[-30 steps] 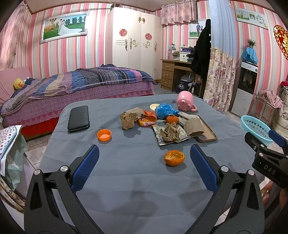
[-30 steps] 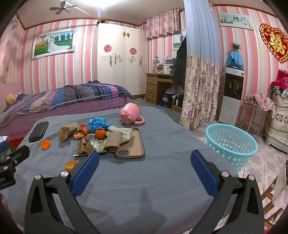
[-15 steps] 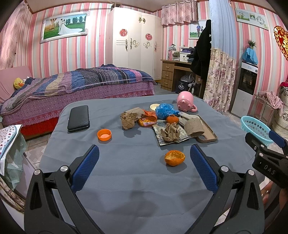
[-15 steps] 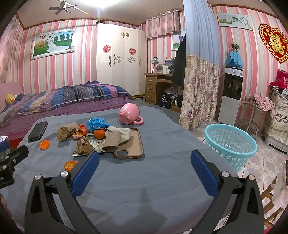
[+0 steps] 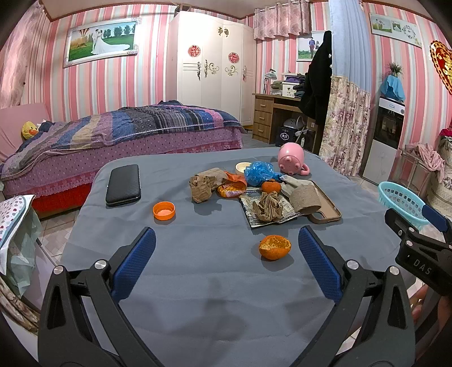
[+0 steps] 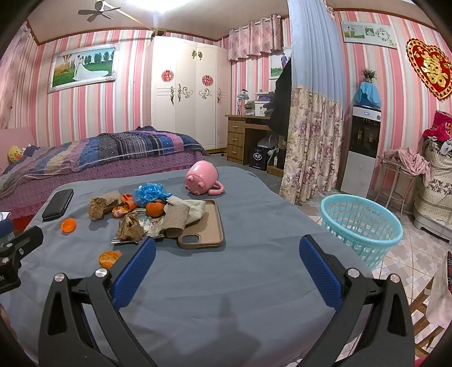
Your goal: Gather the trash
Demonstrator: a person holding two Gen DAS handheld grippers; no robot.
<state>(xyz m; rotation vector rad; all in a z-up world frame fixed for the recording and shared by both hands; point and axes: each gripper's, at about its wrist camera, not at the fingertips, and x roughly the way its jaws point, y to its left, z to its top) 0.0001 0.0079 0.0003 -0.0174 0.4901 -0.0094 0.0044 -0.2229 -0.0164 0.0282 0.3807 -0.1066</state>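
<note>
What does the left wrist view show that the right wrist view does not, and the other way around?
Only the left wrist view shows the white lid behind the blue bag and the polka-dot bag at the left edge. Only the right wrist view shows the ceiling fan and the whole basket on the floor. Both show the table, orange peel, orange cap, black case, pink mug, phone case, and both grippers open.

The letters "DAS" stand in pale print on the black body of the right gripper (image 5: 421, 251) (other print is too small to read).
</note>
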